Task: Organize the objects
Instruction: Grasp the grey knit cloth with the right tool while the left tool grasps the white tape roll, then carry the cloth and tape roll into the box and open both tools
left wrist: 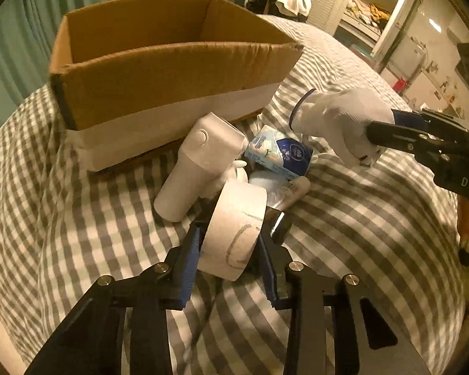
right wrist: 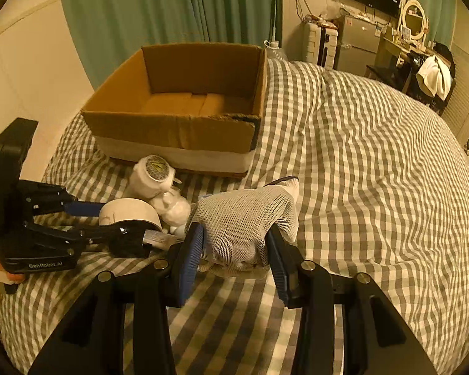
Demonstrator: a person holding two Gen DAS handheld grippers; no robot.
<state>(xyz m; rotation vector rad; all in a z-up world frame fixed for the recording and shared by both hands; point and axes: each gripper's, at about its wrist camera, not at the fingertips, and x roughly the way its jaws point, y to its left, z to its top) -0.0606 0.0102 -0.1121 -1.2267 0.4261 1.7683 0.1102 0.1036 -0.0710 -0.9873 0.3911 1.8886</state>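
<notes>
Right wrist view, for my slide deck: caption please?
Right gripper clamps a white mesh glove on the checked bedspread, empty cardboard box beyond.

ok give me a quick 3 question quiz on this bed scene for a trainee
1. True or false: the cardboard box already holds several items.
2. Which thing does the left tool grip? A) white bottle B) tape roll C) tissue pack
3. Fill in: the right tool is closed on a white ____.

Key: 1 false, the part of its floor that shows in the right wrist view is bare. 2 B. 3 glove.
</notes>
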